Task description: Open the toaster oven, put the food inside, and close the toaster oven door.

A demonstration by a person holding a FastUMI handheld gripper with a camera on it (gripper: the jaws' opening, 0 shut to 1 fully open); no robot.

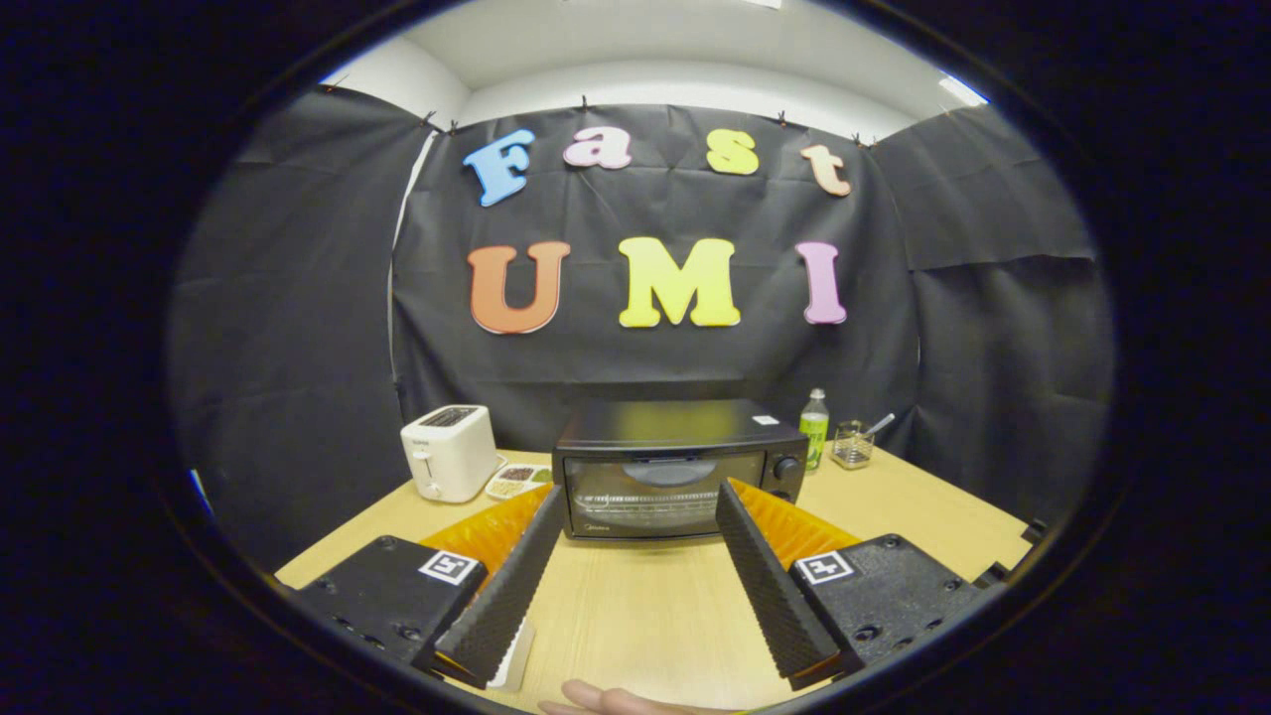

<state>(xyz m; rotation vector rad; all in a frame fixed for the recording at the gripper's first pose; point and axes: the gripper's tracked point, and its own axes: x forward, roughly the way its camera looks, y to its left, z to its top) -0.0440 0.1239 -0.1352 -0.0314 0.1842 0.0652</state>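
The gripper (640, 497) is spread wide, its two fingers well apart and holding nothing, with bare table (645, 616) between them. Just beyond the fingertips stands the toaster oven (678, 467), door closed; through the glass a rack and a pale rounded shape show dimly, perhaps a reflection. Beside the left finger's base a small white object (516, 655) is mostly hidden. A hand (606, 703) shows only its fingertips beneath the fingers. Left of the oven sits a white toaster (449, 452), with a tray of food (516, 482) partly covered between them. Right of the oven stand a green bottle (814, 429) and a glass jar (852, 444).
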